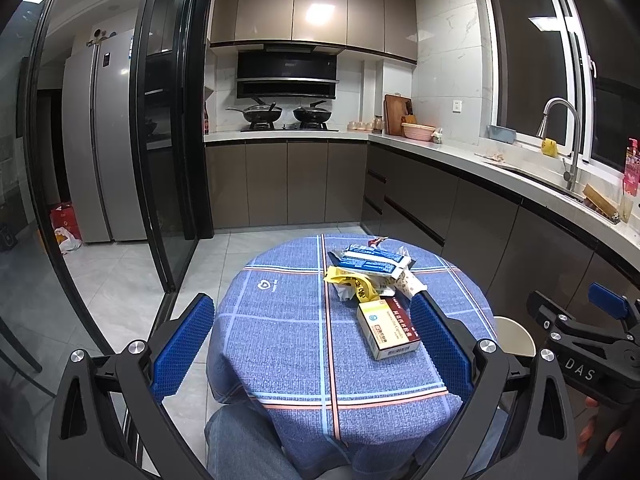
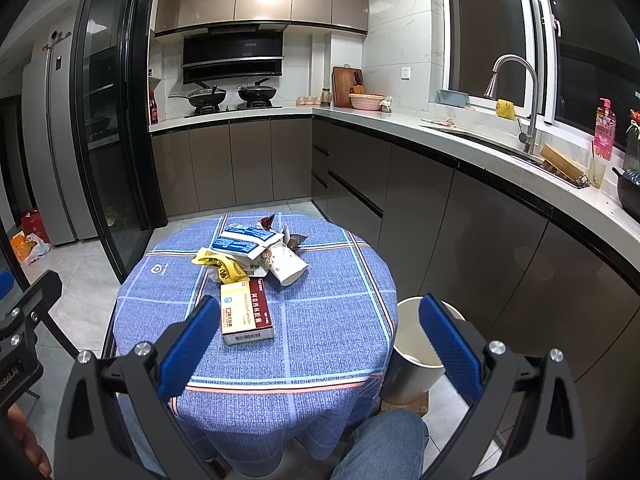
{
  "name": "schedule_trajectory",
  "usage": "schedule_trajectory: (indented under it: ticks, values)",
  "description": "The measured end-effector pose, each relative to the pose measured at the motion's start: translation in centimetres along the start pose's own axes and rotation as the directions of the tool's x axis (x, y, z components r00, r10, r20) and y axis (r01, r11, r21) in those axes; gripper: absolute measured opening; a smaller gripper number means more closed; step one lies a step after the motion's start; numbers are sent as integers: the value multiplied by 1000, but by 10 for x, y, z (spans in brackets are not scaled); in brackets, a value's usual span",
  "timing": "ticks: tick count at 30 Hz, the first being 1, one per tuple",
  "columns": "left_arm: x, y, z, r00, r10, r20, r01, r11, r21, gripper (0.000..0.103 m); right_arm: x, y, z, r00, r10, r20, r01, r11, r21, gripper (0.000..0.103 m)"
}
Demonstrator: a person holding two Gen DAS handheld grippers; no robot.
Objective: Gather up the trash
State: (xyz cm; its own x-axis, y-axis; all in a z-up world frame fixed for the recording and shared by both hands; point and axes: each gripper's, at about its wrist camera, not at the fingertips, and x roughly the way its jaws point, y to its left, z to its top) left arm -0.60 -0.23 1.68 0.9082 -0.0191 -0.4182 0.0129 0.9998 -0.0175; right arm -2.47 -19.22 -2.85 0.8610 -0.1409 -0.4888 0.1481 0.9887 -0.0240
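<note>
A pile of trash lies on a round table with a blue checked cloth (image 1: 280, 320) (image 2: 320, 320). Nearest is a yellow and red medicine box (image 1: 386, 330) (image 2: 246, 314). Behind it are a yellow wrapper (image 1: 352, 282) (image 2: 220, 266), a blue and white packet (image 1: 372, 260) (image 2: 240, 242) and a tipped paper cup (image 2: 286, 266). A white bin (image 2: 416, 344) (image 1: 514, 336) stands on the floor to the table's right. My left gripper (image 1: 312, 332) is open and empty above the near table edge. My right gripper (image 2: 320, 328) is open and empty, also shown in the left wrist view (image 1: 608, 308).
A kitchen counter with a sink and tap (image 2: 520, 100) runs along the right. A stove with two pans (image 1: 288, 114) is at the back. A glass sliding door (image 1: 160, 140) and a fridge (image 1: 100, 140) stand to the left. My knee (image 2: 384, 440) is below the table.
</note>
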Motion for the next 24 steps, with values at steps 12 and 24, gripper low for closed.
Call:
schedule_trajectory:
  ticks: [12, 24]
  values:
    - [-1, 0, -1, 1000, -4, 4, 4, 1000, 1, 95, 0, 1, 2, 1000, -1, 1, 1, 1000, -1, 100]
    - [-1, 0, -1, 1000, -4, 5, 4, 1000, -1, 95, -1, 1, 3, 1000, -2, 2, 2, 1000, -1, 100]
